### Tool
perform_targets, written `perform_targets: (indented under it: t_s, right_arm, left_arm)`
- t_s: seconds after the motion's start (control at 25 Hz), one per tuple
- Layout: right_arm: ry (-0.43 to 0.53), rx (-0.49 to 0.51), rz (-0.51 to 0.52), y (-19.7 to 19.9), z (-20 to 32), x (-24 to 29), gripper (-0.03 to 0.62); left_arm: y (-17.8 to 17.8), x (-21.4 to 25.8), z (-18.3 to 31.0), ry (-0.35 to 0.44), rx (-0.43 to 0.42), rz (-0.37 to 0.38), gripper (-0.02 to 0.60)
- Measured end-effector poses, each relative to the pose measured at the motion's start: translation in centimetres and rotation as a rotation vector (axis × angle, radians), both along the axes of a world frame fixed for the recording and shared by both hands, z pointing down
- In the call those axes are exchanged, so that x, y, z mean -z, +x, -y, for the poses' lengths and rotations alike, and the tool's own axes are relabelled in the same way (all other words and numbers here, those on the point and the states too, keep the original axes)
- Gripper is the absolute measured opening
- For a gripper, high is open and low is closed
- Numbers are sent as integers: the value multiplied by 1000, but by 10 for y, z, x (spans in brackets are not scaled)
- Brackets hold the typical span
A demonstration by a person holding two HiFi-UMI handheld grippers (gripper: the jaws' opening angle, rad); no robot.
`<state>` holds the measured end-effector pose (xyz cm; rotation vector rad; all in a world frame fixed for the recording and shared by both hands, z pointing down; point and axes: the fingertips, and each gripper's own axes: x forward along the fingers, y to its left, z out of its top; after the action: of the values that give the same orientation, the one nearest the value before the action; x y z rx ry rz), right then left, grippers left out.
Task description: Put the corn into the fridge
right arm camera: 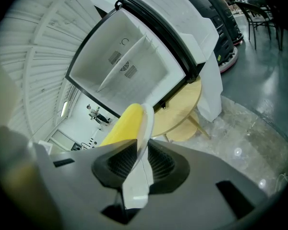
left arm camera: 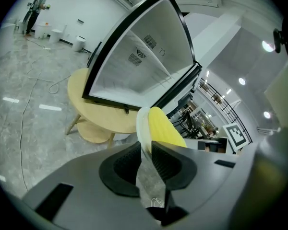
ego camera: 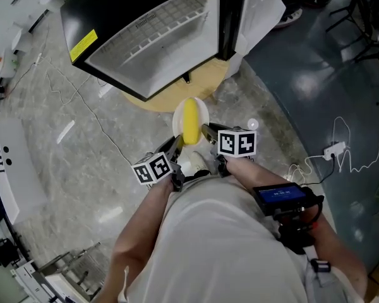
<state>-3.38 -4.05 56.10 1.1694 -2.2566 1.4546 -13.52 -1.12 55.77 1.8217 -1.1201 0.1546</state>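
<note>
Corn [ego camera: 190, 122] lies on a white plate [ego camera: 204, 114], clamped at opposite rims by left hand-held gripper [left arm camera: 145, 152] and right hand-held gripper [right arm camera: 141, 153] for level carriage toward the open fridge [ego camera: 158, 43] ahead.

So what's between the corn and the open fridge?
In the head view, only the bare edge of the round wooden table under the fridge lies between the corn and the fridge's open front.

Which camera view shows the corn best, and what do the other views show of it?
The head view: the whole corn shows from above, lying on a plate. Both gripper views show the corn only from the side, above the plate's rim, with its near part hidden.
</note>
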Motion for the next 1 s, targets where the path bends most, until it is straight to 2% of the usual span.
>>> perform_targets:
  t_s: [0.56, 1.0]
  right_arm:
    - [6, -117, -20, -15, 30, 2, 68]
    - [7, -117, -55, -28, 36, 3, 68]
  left_arm:
    - [-18, 3, 40, 11, -110, -17, 71]
    - [-31, 2, 46, 16, -129, -43, 71]
